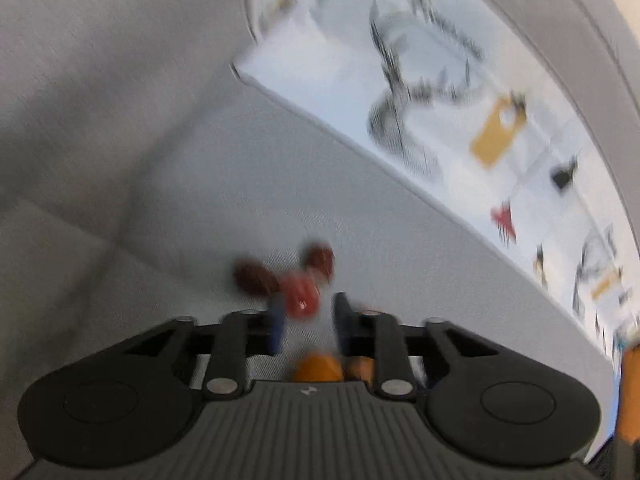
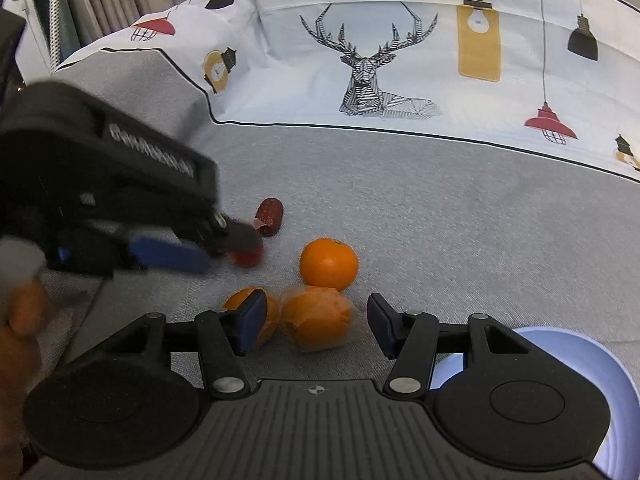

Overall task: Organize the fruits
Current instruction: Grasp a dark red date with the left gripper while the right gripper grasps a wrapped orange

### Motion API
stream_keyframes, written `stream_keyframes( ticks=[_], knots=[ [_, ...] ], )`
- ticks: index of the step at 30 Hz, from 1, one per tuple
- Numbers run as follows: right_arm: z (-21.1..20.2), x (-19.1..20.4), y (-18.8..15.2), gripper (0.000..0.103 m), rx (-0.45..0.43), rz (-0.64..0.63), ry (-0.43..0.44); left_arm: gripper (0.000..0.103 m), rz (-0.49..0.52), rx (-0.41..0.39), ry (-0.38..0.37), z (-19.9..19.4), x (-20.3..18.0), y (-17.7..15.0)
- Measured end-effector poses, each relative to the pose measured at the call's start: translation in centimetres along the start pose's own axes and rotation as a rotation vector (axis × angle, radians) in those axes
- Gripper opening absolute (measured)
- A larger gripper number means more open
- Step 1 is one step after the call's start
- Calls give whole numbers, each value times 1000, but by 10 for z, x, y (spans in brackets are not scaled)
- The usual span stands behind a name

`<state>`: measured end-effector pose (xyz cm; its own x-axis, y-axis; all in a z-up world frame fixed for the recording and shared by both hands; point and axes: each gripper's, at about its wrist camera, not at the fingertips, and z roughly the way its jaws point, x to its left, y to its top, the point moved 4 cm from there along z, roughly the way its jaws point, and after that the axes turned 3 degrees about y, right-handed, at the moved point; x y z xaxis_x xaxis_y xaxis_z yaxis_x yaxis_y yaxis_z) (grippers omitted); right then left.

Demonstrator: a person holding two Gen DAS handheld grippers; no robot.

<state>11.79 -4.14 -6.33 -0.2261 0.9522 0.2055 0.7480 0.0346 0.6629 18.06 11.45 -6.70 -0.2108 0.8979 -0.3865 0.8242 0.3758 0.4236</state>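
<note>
Left hand-held gripper [image 2: 240, 250] over red fruit [image 2: 248, 258] — unclosed

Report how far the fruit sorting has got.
Nothing looks sorted yet. The three oranges lie loose on the grey bedspread, none in the bowl. The left gripper is open at a small red fruit; the right gripper is open around the nearest orange.

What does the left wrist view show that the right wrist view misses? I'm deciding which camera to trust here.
Only the left wrist view, blurred, shows three red fruits clustered at its hand-held gripper. Only the right wrist view shows the left hand-held gripper's body, the light blue bowl, three oranges and the right hand-held gripper, open. Both share the grey cover and the printed bedding.
</note>
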Motion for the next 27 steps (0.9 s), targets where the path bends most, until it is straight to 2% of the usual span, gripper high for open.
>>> stream_keyframes(
  ticks=[1,3,7,10,13,18,19,23,27],
  knots=[
    [0,0,0,39,3,-4,1,18,-23,-25,6,-4,5,4],
    [-1,-1,1,38,6,-4,-3,17,-83,-38,6,-5,15,9],
    [-7,-3,5,37,-11,11,-8,17,-143,26,-28,6,21,6],
    [-13,-1,10,37,-18,6,-5,18,-120,29,-18,10,14,6],
    [-16,-3,13,37,-14,8,-2,21,-110,-9,47,12,16,12],
    [-14,-3,12,37,5,7,4,24,-142,47,72,29,23,10],
    [-12,-3,11,37,12,5,6,29,-135,54,77,32,22,9],
    [-5,0,6,37,49,-16,-1,29,-93,56,100,38,17,8],
    [-4,2,5,37,50,-23,-3,29,-54,34,125,38,14,9]
  ],
)
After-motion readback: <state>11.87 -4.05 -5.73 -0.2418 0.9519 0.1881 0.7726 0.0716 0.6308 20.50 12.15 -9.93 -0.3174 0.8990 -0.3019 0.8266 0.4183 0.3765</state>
